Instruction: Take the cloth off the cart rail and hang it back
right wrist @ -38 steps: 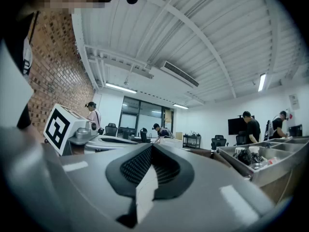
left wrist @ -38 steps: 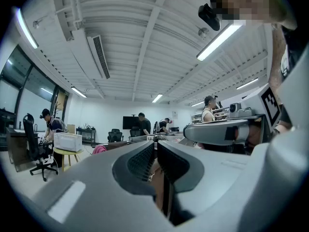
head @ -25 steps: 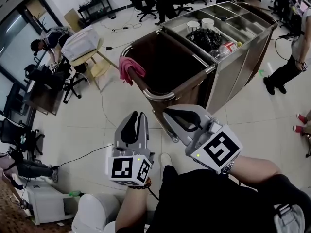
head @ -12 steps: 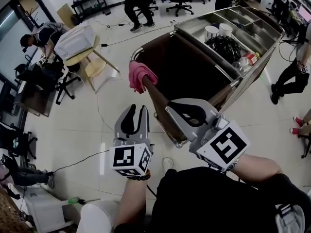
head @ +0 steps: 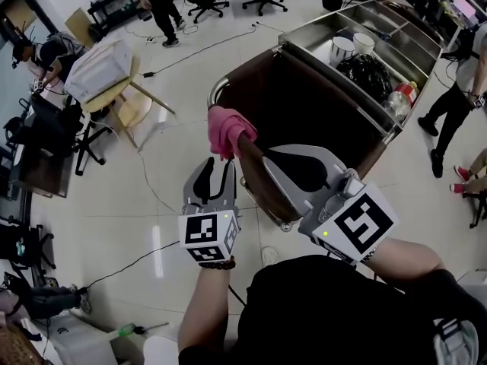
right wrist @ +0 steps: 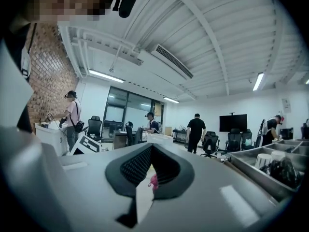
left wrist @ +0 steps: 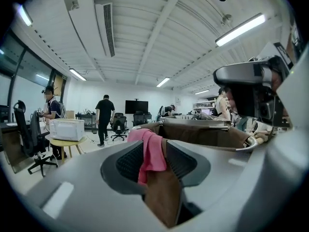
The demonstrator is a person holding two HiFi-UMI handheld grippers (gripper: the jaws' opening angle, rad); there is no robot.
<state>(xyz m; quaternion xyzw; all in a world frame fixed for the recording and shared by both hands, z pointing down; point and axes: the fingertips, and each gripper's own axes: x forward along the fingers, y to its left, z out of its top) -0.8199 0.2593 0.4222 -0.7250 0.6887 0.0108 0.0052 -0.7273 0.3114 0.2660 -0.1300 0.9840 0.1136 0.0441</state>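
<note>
A pink cloth (head: 227, 130) hangs over the near corner of the cart rail (head: 219, 91), above a brown bag (head: 304, 112). My left gripper (head: 215, 178) is just short of the cloth and points level at it. Its jaws have just been opening and stand open. In the left gripper view the cloth (left wrist: 152, 151) and the brown bag edge (left wrist: 164, 197) show in the gap of that gripper (left wrist: 154, 162), and the pads do not press on them. My right gripper (head: 266, 160) hovers over the bag's near edge, shut and empty (right wrist: 152, 166). A bit of cloth (right wrist: 154, 181) shows far off through its slit.
The steel cart top (head: 335, 25) holds two white tubs (head: 342, 48), a black bag (head: 367, 73) and a bottle (head: 403, 97). A small table with a white box (head: 97, 68) stands to the left, with office chairs beyond. People stand at the back and right. Cables cross the floor.
Both grippers have come forward to the cart, so the cloth and rail now lie right before them. The left jaws have spread wider.
</note>
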